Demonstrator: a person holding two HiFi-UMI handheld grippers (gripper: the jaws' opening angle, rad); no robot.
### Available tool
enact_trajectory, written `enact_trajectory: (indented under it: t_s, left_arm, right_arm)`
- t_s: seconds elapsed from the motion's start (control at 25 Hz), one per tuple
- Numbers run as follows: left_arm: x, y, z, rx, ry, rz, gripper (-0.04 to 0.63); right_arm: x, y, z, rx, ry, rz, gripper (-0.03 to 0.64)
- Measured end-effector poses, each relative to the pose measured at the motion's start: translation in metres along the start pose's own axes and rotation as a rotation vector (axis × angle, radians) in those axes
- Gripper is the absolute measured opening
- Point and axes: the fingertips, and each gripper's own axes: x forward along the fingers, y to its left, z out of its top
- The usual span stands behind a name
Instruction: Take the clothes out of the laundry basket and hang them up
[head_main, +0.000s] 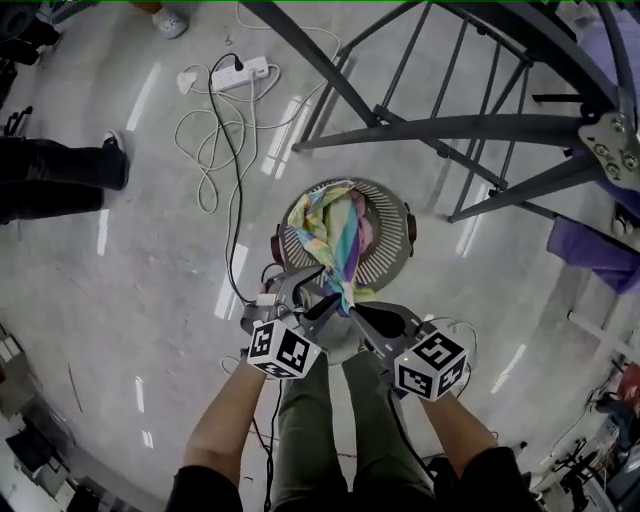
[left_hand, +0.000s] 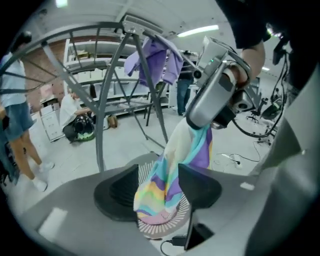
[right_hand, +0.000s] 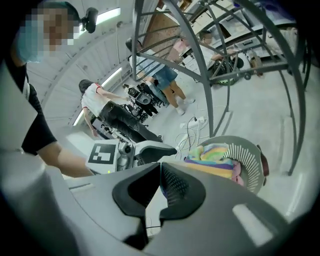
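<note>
Right gripper (right_hand: 160, 170): jaws pressed together, pinching a thin fold of the soft pastel-striped fabric garment (head_main: 338, 235) at its upper end. From that pinch the garment hangs down and away from the tips, drawn into a loose rope.

Left gripper (left_hand: 157, 182): jaws spread. The hanging length of the garment passes through the gap between them, and the pads are not clamping it. The right gripper sits just above and to the right of this gripper's tips, close by.

Garment condition: bands of yellow, turquoise, purple, pink and cream. It is crumpled and folded on itself rather than spread flat. Its lower end lies bunched inside the round grey slatted plastic laundry basket (head_main: 385, 265), directly below and just ahead of both grippers. The basket stands upright on the pale floor and carries dark red handles on its sides.

Beyond the basket, farther out from both grippers, stands a dark grey metal tube drying rack (head_main: 450, 128). A loose purple cloth (left_hand: 155, 62) is draped over its top bar.
</note>
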Motion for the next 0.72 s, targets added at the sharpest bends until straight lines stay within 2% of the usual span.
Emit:
enact_trajectory:
  t_s: [0.16,0.32,0.36,0.4,0.64,0.72]
  left_arm:
    - [-0.002,-0.02,0.046,0.126,-0.069,-0.131,0.229]
    - [-0.001,-0.036,0.075,0.172,-0.094,-0.211,0.219]
    - [-0.002,-0.04,0.079,0.173,-0.095,-0.221,0.145]
    - [-0.004,-0.044,0.082,0.168,-0.098,-0.227,0.035]
    - [-0.047,-0.046,0.112,0.091,-0.159,-0.165,0.023]
    - [-0.074,-0.045,0.127,0.096,-0.171,-0.137,0.023]
  right_arm:
    - [-0.023,0.019,0.001,-0.058,0.013,0.013,0.014]
    - [-0.039,0.031,0.004,-0.077,-0.006,0.006,0.014]
    - [-0.043,0.031,0.006,-0.074,-0.017,0.004,0.014]
    - [-0.048,0.032,0.008,-0.068,-0.031,0.008,0.014]
    - [-0.076,0.058,0.014,-0.044,-0.089,0.097,0.017]
    - [-0.096,0.066,0.018,-0.016,-0.141,0.134,0.017]
